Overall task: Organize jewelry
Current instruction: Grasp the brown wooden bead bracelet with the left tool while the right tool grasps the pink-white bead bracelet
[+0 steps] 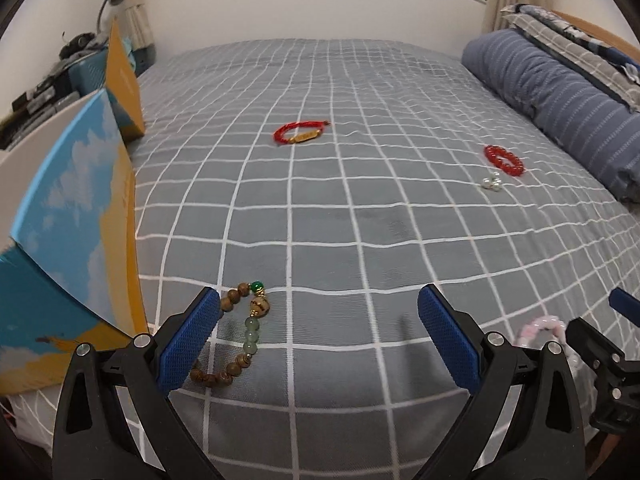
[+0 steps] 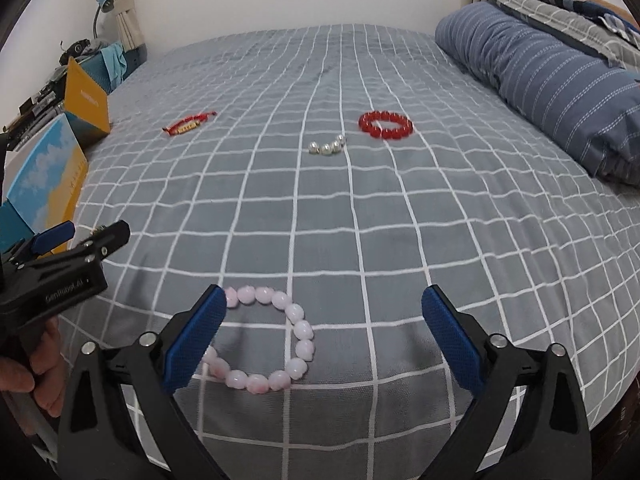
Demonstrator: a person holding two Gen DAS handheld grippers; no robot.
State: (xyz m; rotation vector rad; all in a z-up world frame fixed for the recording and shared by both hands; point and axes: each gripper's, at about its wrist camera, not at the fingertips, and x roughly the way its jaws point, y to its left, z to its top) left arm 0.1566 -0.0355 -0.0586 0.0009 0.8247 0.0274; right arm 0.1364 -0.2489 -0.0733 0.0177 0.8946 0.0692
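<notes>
**Two bracelets under open tongs, three pieces farther up the bed**

Left gripper [image 1: 320, 312]: fingers wide apart, empty, low over the near left of the checked bedspread [image 1: 360, 240]. Wooden bead bracelet [image 1: 244, 336] with green stones and a gold charm lying just inside the left finger [image 1: 188, 344], partly hidden behind it; touching or not, cannot tell.

Right gripper [image 2: 322, 312]: fingers likewise spread, holding nothing. Pink bead bracelet [image 2: 276, 344] flat on the cover between the fingers, nearer the left one, far arc by its tip.

Farther up: red cord bracelet [image 2: 188, 124] with a gold bar to the left; short string of pearls [image 2: 327, 146] near centre; red bead bracelet [image 2: 385, 124] just right of and beyond the pearls. Blue-and-yellow box [image 1: 76, 240] standing at the left edge, a second yellow box [image 2: 86, 100] behind it. Rolled striped quilt [image 2: 552, 80] along the right.

Handling, as judgement: all pieces light. Bead rings probably strung on elastic, so limp, prone to sag and swing once lifted; beads round, smooth, likely slippery against the pads. Best hold across one arc of the ring, pinching a bead or two squarely. Soft cover gives under pressure, so fingers can press in slightly to get below the beads. Pearls smallest, hardest to catch. Cord bracelet thin; take at the gold bar.
</notes>
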